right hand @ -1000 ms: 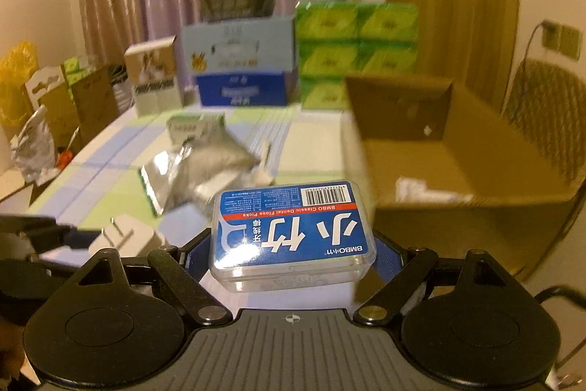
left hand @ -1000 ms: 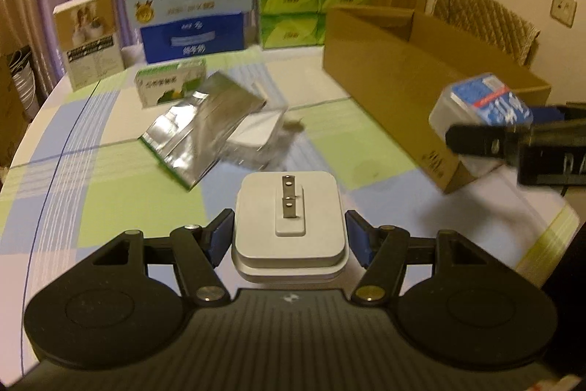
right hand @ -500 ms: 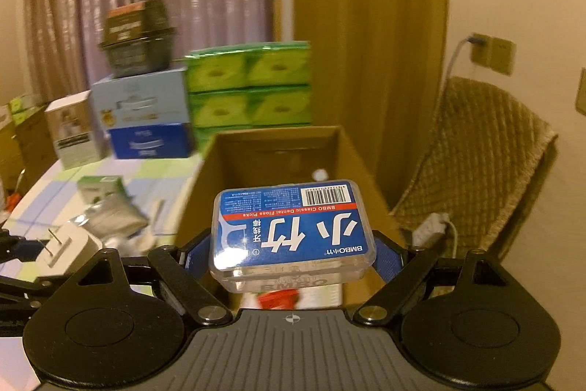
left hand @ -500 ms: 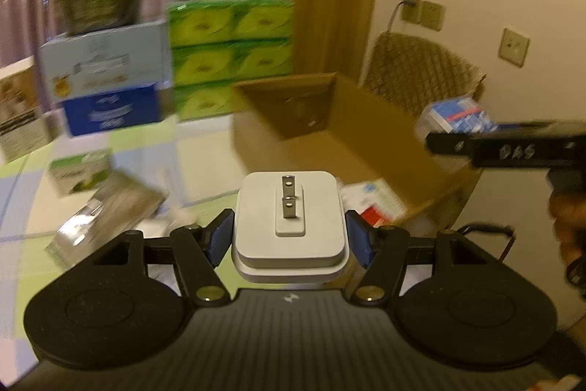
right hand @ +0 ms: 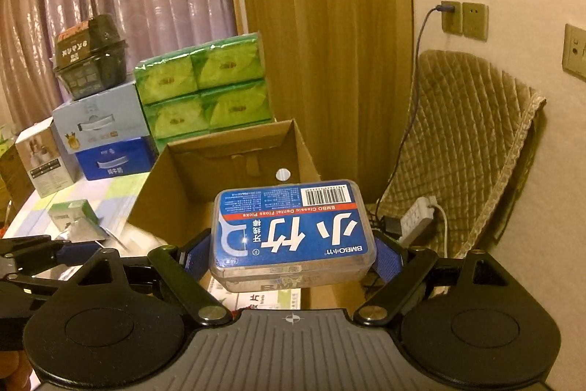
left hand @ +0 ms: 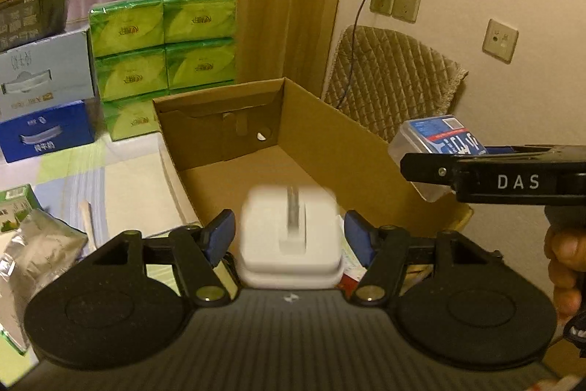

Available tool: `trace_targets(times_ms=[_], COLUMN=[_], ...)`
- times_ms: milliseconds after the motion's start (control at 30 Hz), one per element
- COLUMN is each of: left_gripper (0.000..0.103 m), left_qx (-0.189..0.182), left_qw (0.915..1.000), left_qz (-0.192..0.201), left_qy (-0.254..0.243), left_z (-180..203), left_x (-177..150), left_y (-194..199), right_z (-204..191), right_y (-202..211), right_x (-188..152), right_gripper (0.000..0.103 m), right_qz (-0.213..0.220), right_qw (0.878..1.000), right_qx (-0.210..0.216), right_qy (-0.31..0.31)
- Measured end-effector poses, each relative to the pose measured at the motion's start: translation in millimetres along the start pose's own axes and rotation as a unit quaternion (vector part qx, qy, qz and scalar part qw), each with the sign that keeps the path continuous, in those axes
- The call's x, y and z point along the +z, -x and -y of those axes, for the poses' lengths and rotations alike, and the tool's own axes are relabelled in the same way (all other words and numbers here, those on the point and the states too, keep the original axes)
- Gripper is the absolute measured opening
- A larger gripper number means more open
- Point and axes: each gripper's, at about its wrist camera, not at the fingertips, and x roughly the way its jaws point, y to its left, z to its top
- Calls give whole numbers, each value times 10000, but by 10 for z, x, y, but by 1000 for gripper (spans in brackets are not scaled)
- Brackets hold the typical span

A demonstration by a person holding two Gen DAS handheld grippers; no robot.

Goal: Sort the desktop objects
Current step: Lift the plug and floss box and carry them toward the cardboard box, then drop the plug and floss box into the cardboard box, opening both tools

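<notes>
A white plug charger [left hand: 291, 237] shows blurred between the blue pads [left hand: 219, 233] of my left gripper [left hand: 289, 233]. There is a thin gap on each side of it, so the gripper is open and the charger is loose above the open cardboard box [left hand: 329, 141]. My right gripper [right hand: 293, 251] is shut on a clear dental floss pick box with a blue label [right hand: 293, 233]. It holds that box over the cardboard box's [right hand: 175, 178] near right corner. From the left wrist, the right gripper [left hand: 432, 167] and the floss box [left hand: 439, 138] are at the right.
Green tissue packs [left hand: 164, 54] and blue cartons [left hand: 44, 105] are stacked behind the box. A foil pouch [left hand: 33, 251] and a small green box [right hand: 71, 213] lie on the checked tablecloth at the left. A quilted chair [right hand: 472, 141] and a power strip [right hand: 417, 218] stand to the right. Papers lie in the box.
Both grippers swung right from over the table to over the cardboard box. The left gripper's pads have come off the charger, which now blurs downward. The right gripper still holds the floss box.
</notes>
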Motion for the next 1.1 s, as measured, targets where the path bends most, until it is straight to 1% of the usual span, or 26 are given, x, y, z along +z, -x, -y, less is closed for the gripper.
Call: trace_targets(times_ms=[100, 167, 400, 500, 567, 700, 833, 933, 1000, 1100], left_gripper=[64, 66, 67, 67, 68, 69, 70, 75, 76, 79], left_qx=[66, 125, 276, 293, 298, 339, 409, 513, 632, 805], left_qw=[9999, 9999, 9995, 9994, 9993, 9989, 9988, 9984, 9977, 9964], left_qz=[81, 99, 57, 30, 25, 53, 15, 27, 34, 37], left_qy=[-79, -44, 110, 159, 219, 324, 270, 217, 240, 270], left_z=[-46, -86, -245, -284, -323, -419, -524, -640, -751, -932], left_x=[-8, -13, -113, -156, -186, -244, -338, -437, -511, -616], left_y=[90, 148, 329, 384, 426, 551, 702, 870, 1006, 1205], right_z=[-6, -24, -156, -149, -136, -189, -283, -415, -527, -730], right_y=[-45, -64, -172, -241, -250, -168, -36, 82, 157, 272], right_x=[5, -4, -38, -15, 18, 37, -2, -30, -50, -97], right_gripper=[84, 84, 84, 86, 91, 93, 94, 96, 98, 101], right_qz=[-27, -47, -183, -215, -231, -126, -79, -24, 9, 33], right_qw=[10000, 10000, 9995, 9979, 9973, 9980, 9979, 9972, 9965, 9945], right_qx=[25, 59, 256, 542, 538, 492, 548, 679, 795, 1034], right_qy=[-12, 8, 12, -284, -452, -377, -323, -298, -268, -184])
